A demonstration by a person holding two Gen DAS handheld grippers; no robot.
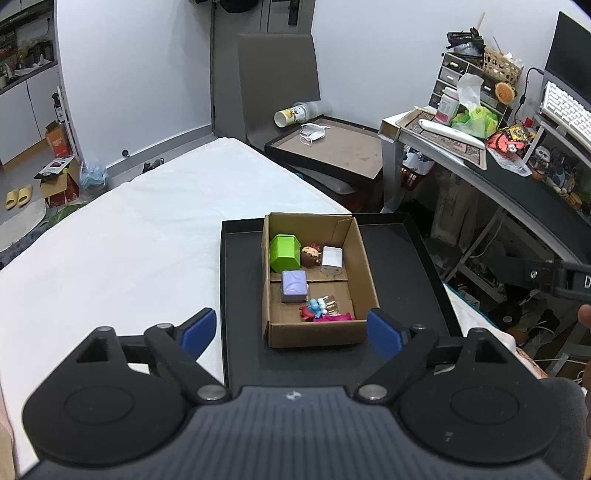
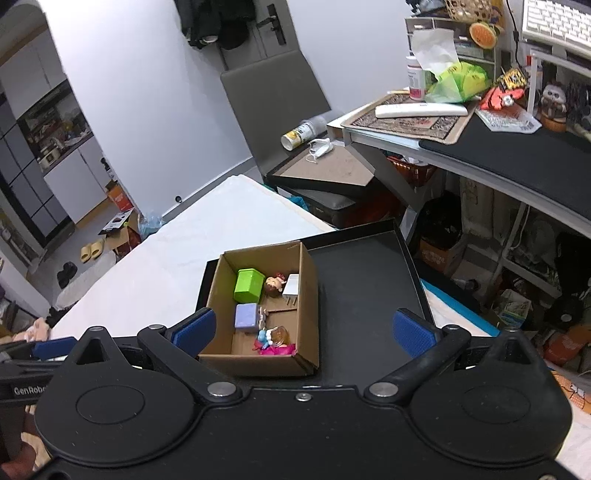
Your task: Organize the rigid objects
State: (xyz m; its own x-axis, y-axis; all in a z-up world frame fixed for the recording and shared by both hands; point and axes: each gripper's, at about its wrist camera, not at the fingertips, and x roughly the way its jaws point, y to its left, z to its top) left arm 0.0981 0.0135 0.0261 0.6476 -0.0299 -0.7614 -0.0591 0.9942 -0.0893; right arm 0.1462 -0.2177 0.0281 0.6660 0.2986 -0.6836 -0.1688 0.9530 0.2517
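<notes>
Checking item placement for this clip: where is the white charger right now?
The white charger lies in the cardboard box, far right corner in the left wrist view, beside the doll head.

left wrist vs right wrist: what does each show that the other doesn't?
Only left wrist: the monitor above the keyboard and the right gripper's body at the right edge.
Only right wrist: dark clothes hanging on the door, black slippers on the floor.
Both: cardboard box of toys in the black tray, with the green box and white charger inside.
</notes>
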